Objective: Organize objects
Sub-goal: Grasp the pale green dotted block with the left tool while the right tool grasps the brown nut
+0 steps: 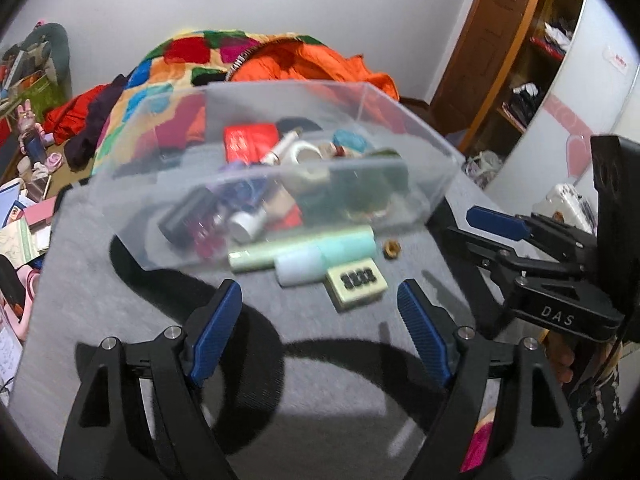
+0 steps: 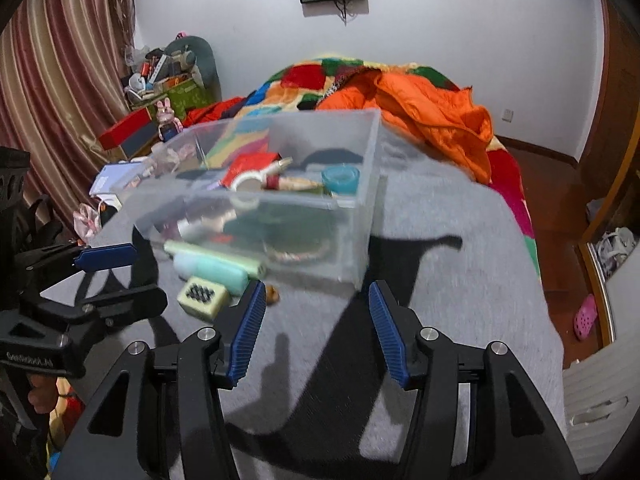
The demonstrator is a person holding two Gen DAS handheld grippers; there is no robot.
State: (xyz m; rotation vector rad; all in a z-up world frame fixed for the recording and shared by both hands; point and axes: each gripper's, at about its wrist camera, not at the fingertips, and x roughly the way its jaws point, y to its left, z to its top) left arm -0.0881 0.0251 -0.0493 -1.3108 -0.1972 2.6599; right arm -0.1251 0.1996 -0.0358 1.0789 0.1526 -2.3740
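Note:
A clear plastic bin (image 1: pixel 420 148) (image 2: pixel 360 240) stands on the grey cloth, filled with several small things: a red packet, tape rolls, bottles. In front of it lie a pale green tube (image 1: pixel 256 258) (image 2: pixel 208 249), a mint bottle (image 1: pixel 320 260) (image 2: pixel 216 272), a mahjong tile (image 1: pixel 356 282) (image 2: pixel 202 296) and a small brown piece (image 1: pixel 391 249) (image 2: pixel 273 294). My left gripper (image 1: pixel 320 296) (image 2: pixel 128 278) stands open just short of the tile, with nothing between its fingers. My right gripper (image 2: pixel 317 290) (image 1: pixel 480 236) is open and empty near the bin's right front corner.
The grey cloth surface (image 2: pixel 460 280) drops off at the right toward a wooden floor with a pink shoe (image 2: pixel 585 316). Behind the bin lies a bed with a colourful blanket and an orange duvet (image 2: pixel 432 112). Clutter and boxes (image 1: pixel 24 216) crowd the left side.

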